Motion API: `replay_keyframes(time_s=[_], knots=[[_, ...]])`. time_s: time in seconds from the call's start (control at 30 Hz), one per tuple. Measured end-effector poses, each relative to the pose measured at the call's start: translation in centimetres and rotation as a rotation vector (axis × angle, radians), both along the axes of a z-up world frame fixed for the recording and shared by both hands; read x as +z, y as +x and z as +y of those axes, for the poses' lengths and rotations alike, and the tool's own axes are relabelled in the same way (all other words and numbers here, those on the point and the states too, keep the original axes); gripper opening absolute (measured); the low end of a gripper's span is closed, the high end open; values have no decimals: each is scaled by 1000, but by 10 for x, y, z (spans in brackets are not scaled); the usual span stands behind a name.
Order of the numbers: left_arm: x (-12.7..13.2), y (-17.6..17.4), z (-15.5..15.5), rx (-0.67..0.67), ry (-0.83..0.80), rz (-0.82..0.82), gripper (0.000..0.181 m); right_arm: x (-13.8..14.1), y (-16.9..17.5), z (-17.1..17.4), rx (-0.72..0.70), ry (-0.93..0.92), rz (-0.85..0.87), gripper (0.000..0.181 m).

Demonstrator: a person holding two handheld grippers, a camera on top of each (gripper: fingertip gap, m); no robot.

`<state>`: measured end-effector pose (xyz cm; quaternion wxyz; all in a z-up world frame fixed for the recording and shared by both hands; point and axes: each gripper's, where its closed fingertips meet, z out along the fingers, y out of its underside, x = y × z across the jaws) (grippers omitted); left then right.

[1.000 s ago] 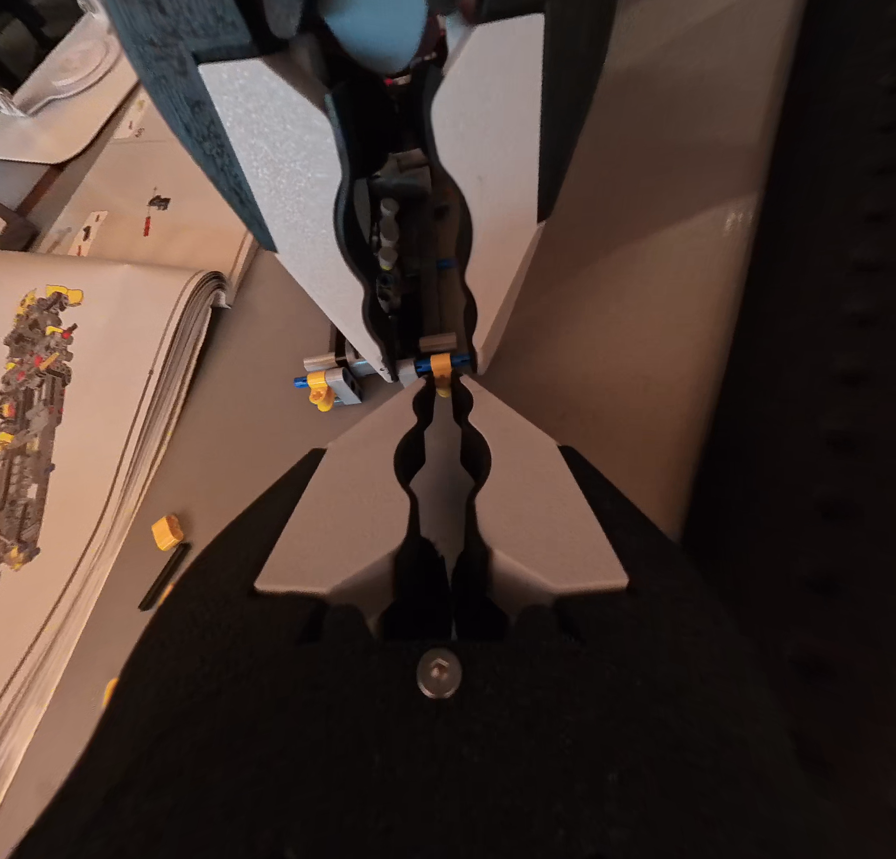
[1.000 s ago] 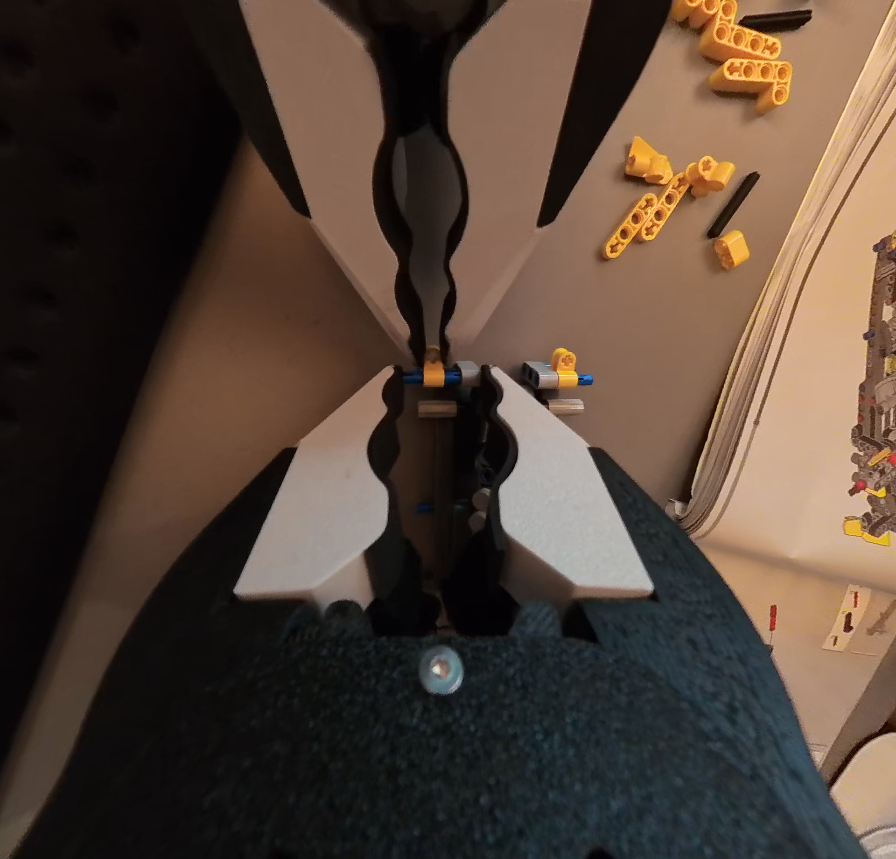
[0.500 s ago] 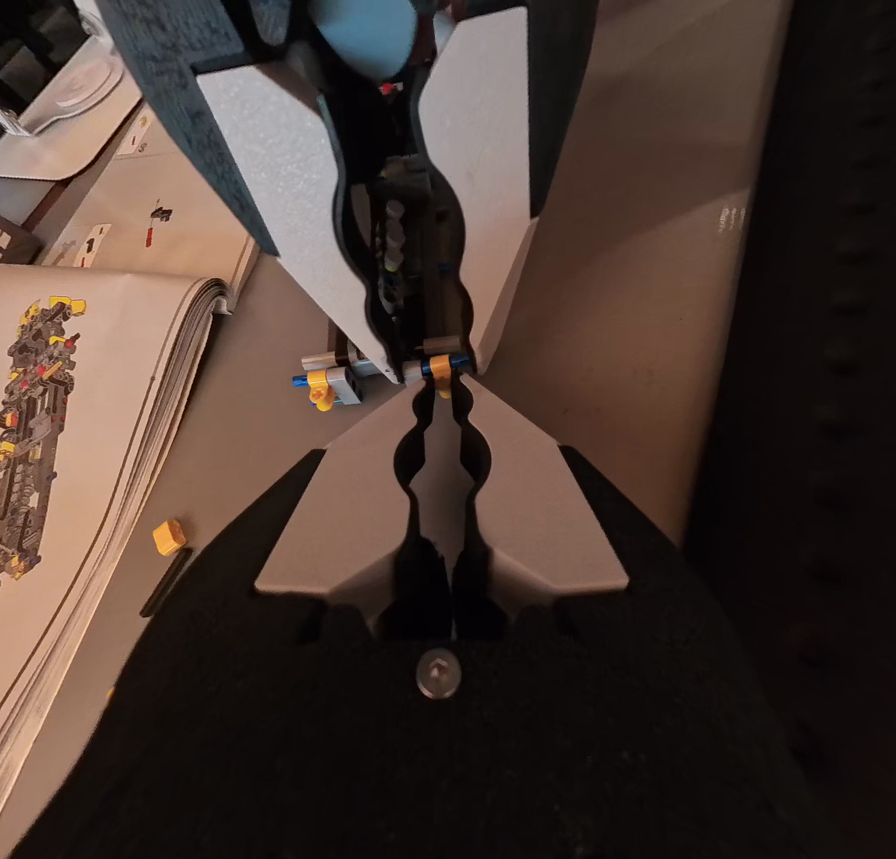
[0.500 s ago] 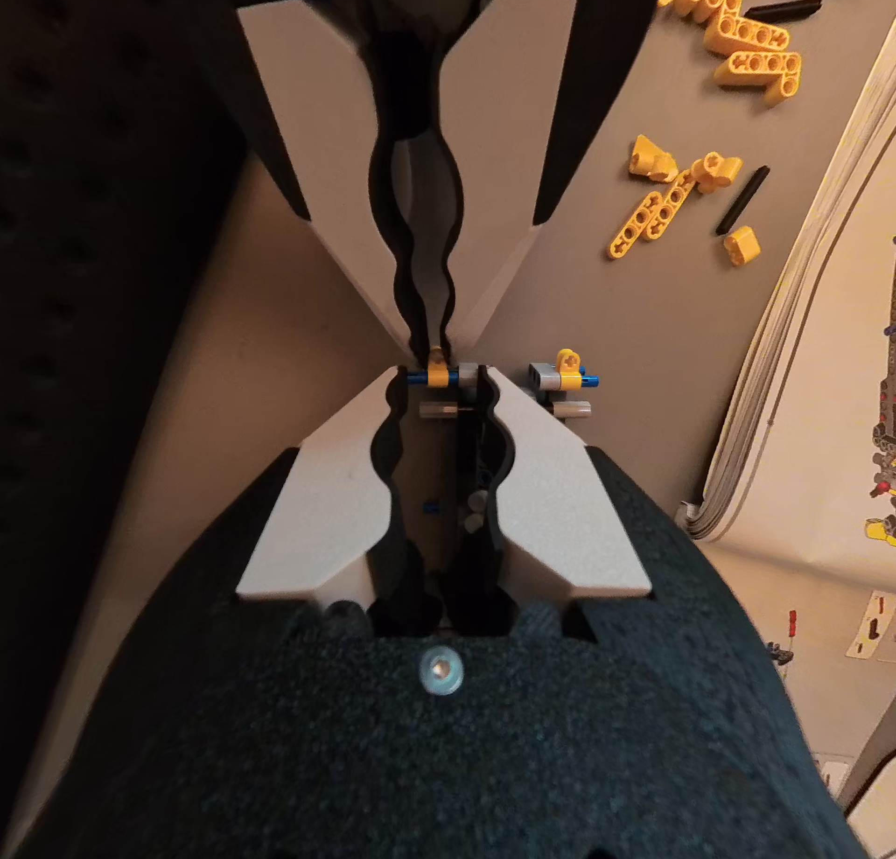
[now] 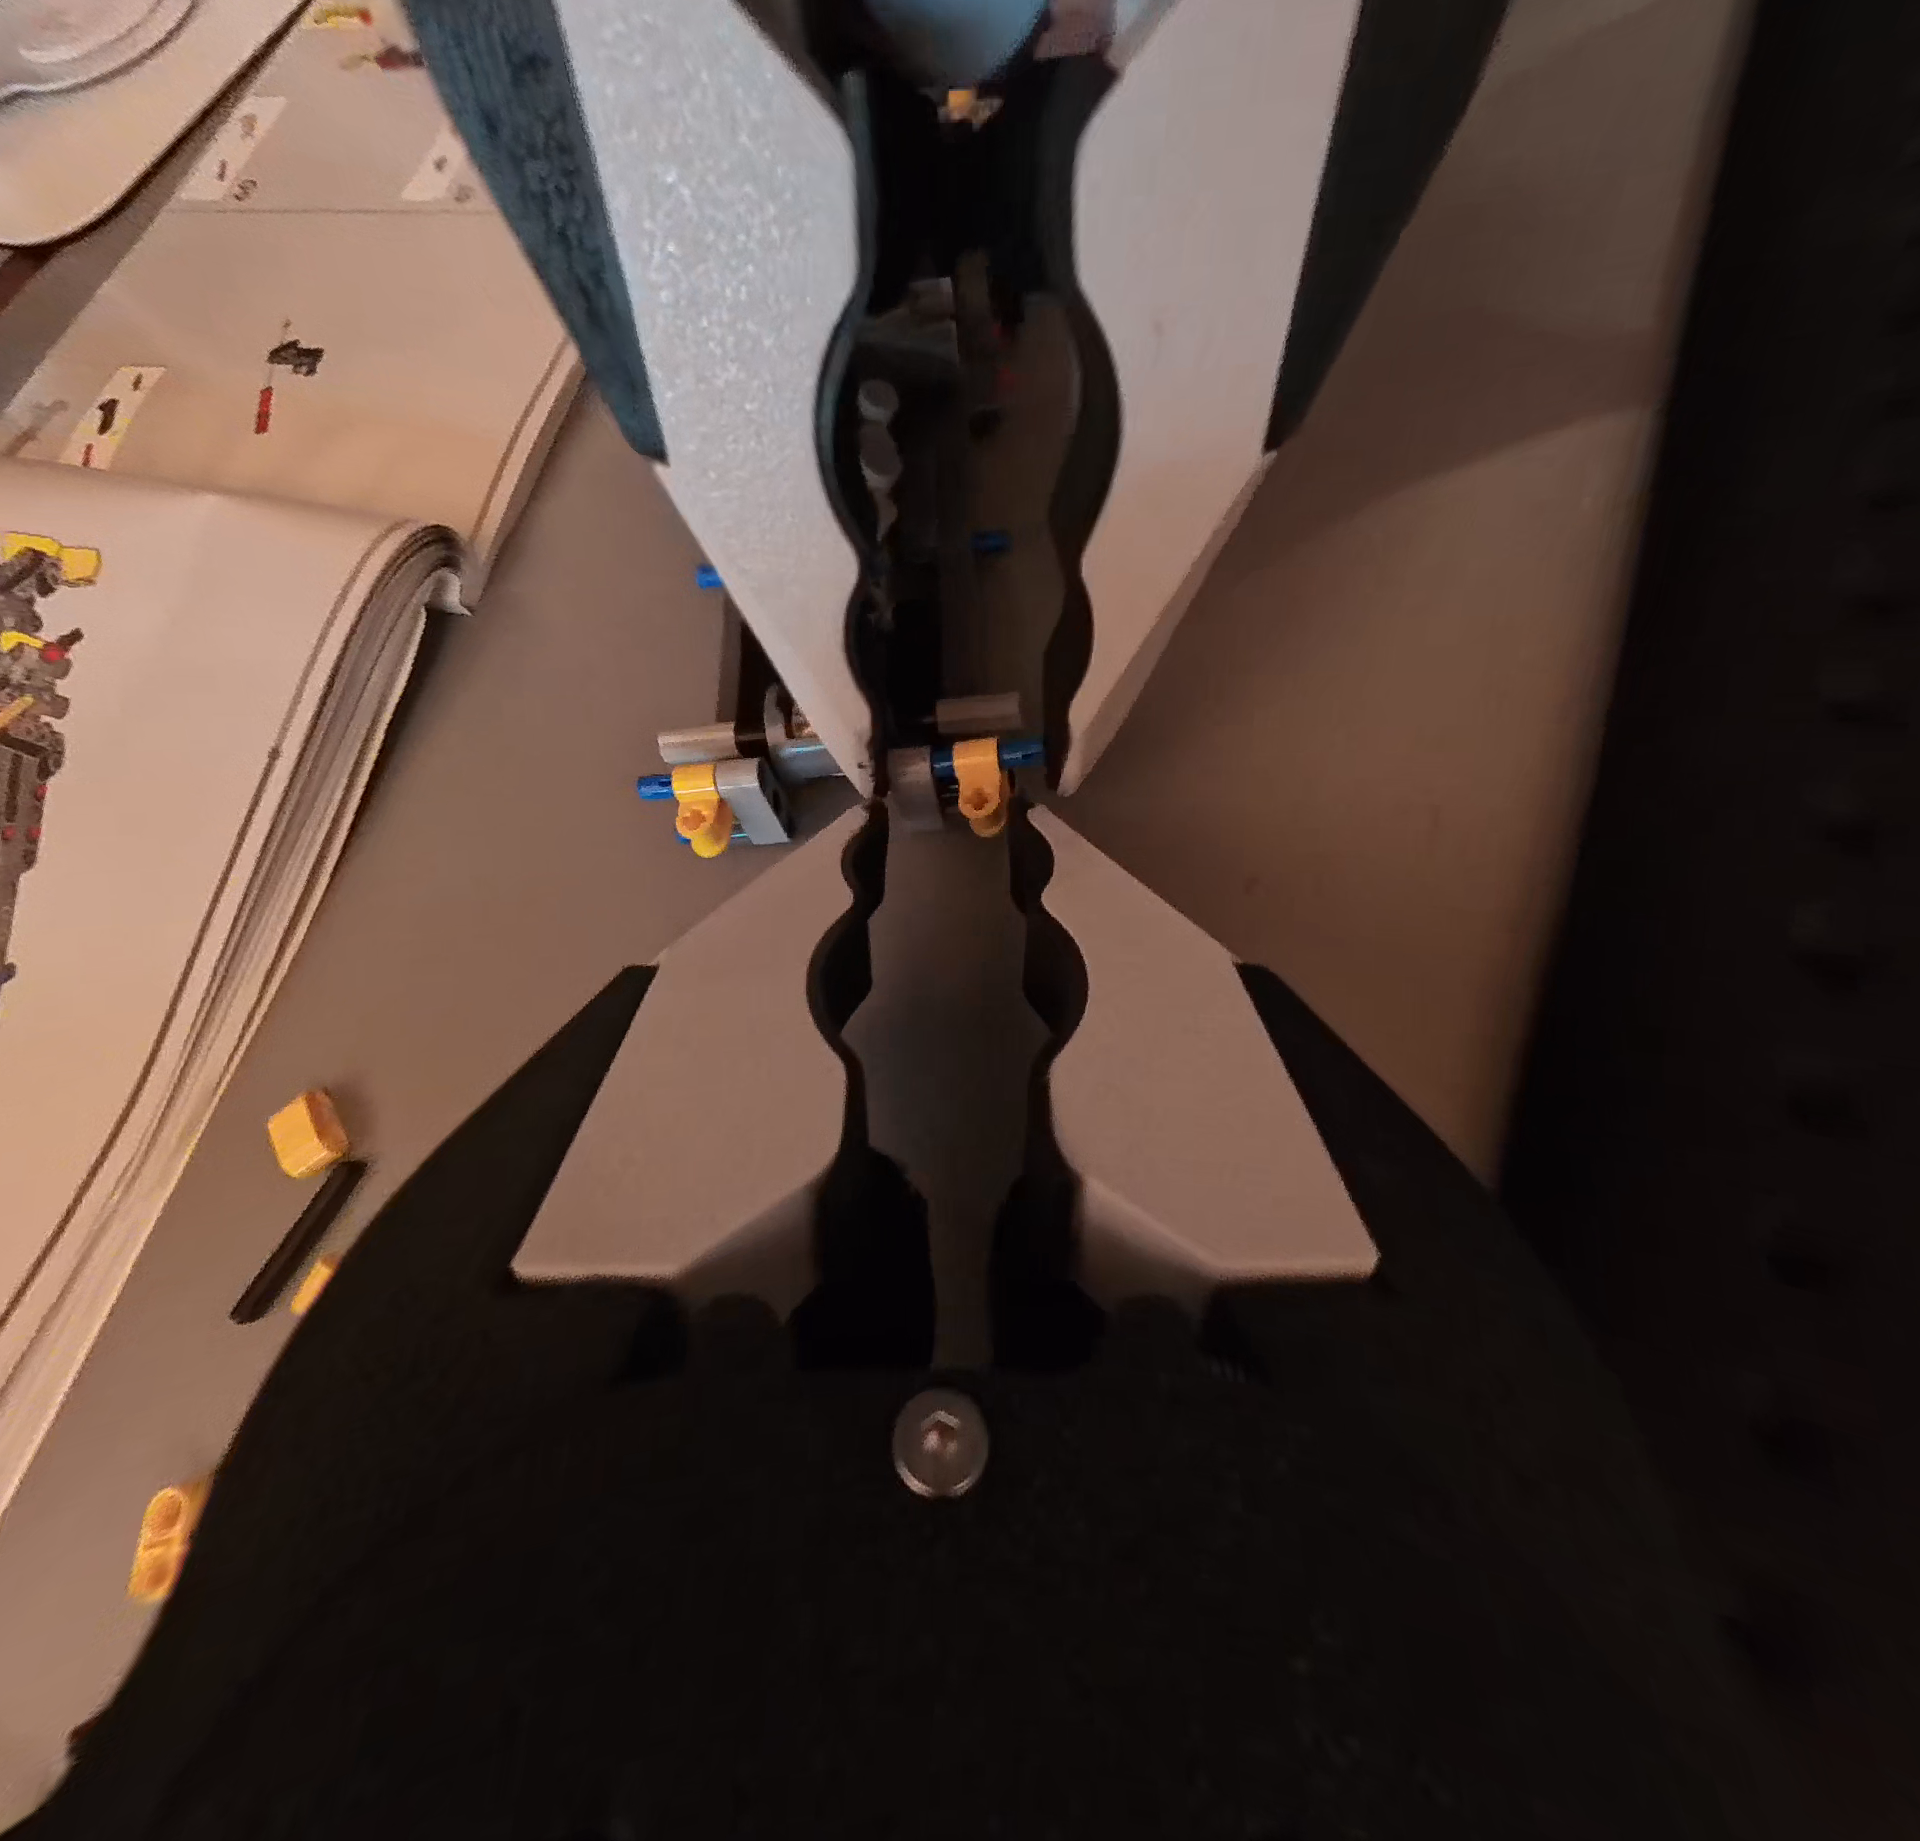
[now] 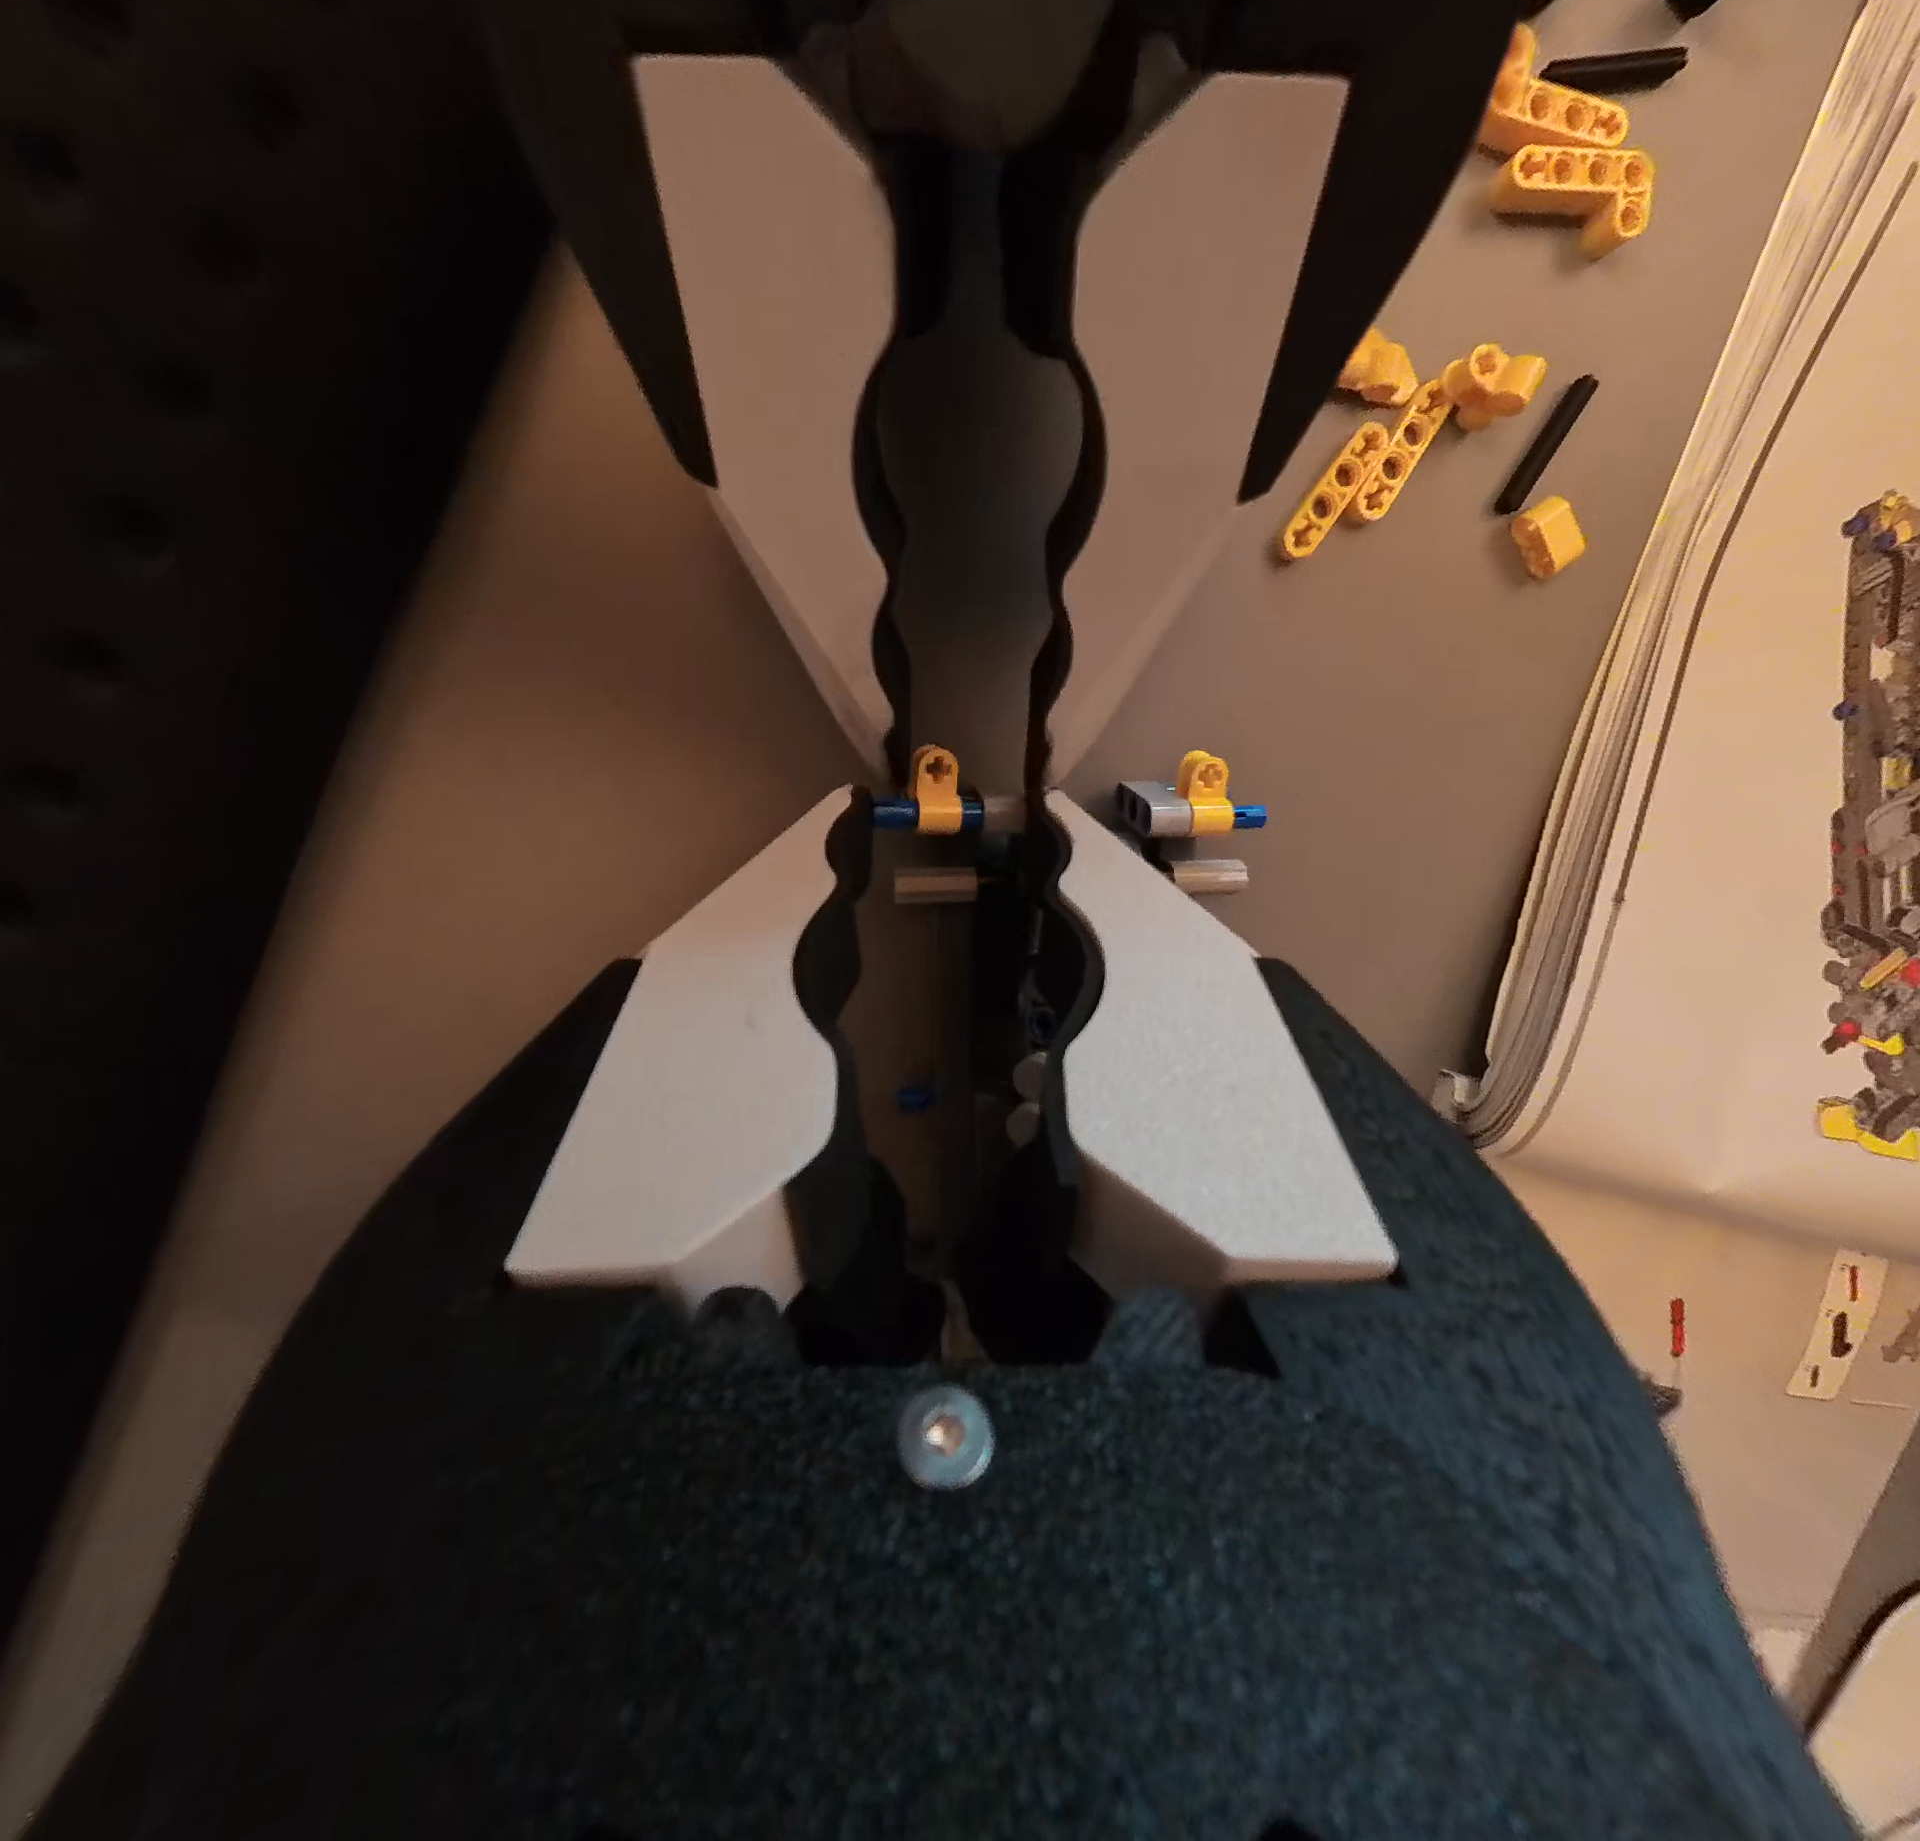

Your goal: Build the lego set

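The black left gripper with white wedge fingers (image 5: 951, 820) points tip to tip at the dark-teal right gripper (image 6: 951, 804); both stand narrowly parted.
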<state>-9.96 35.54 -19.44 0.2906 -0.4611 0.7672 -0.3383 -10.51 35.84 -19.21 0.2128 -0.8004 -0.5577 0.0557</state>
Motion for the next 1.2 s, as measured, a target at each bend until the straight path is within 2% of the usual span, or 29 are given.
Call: replay_keyframes(time_s=[0.27,0.5,0.93,1.07,1.2], knots=[[-6,4,-5,-28,-127,104,25,-2,1,-1,6,68,-16,29],[-6,7,-5,-43,-37,65,23,-2,4,-3,3,76,-20,29],[-7,10,-7,-5,-10,55,21,-3,7,-3,-45,47,37,34],[-7,12,-15,15,8,47,23,22,14,-13,-185,122,116,34],[-7,16,-16,49,6,61,23,49,34,-31,-506,222,263,32]])
